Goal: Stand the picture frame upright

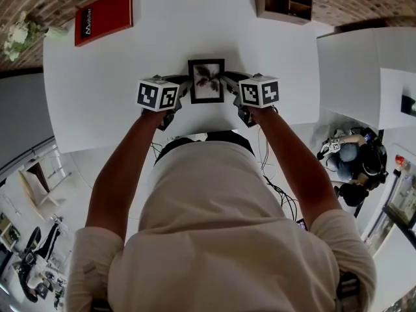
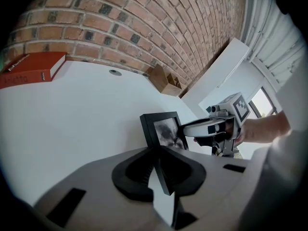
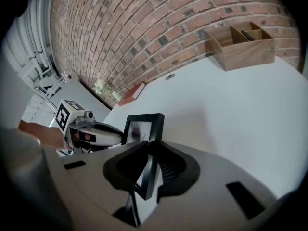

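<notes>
Black-rimmed, rectangular picture frame (image 1: pixel 206 80) is held upright at mid smooth white worktop (image 1: pixel 110 90), the left tongs (image 1: pixel 184 91) clamped narrowly on its left edge, the right tongs (image 1: pixel 229 84) on its right edge.

The picture frame (image 1: pixel 206 80) is between left tongs (image 1: pixel 184 91) and right tongs (image 1: pixel 229 87), book (image 1: pixel 104 17) behind-left.

One picture frame (image 1: pixel 207 80), two grippers (image 1: pixel 184 91) (image 1: pixel 229 84), one red book (image 1: pixel 104 17), one wooden box (image 1: pixel 283 0), one white table (image 1: pixel 130 64).
</notes>
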`<action>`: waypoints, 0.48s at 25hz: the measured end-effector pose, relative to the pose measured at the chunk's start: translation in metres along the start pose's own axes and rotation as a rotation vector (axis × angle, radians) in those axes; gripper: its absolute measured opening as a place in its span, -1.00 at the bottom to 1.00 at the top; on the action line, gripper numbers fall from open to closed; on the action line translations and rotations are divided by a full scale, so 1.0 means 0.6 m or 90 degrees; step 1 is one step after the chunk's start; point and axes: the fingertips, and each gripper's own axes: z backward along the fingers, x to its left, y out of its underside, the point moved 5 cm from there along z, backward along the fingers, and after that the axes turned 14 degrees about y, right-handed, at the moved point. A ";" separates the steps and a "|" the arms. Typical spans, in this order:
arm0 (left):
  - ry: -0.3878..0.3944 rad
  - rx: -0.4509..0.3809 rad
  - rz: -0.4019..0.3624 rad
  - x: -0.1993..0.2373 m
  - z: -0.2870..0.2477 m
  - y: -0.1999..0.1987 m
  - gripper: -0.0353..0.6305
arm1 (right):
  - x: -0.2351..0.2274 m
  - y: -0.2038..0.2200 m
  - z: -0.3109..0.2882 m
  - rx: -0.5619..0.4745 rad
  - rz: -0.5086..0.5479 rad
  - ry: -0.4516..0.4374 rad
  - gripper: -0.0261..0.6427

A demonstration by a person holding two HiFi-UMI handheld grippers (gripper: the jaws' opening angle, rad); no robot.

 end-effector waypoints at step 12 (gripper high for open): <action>-0.010 -0.006 -0.065 -0.027 -0.007 -0.041 -0.80 | -0.015 -0.031 0.036 -0.045 0.053 0.008 -0.75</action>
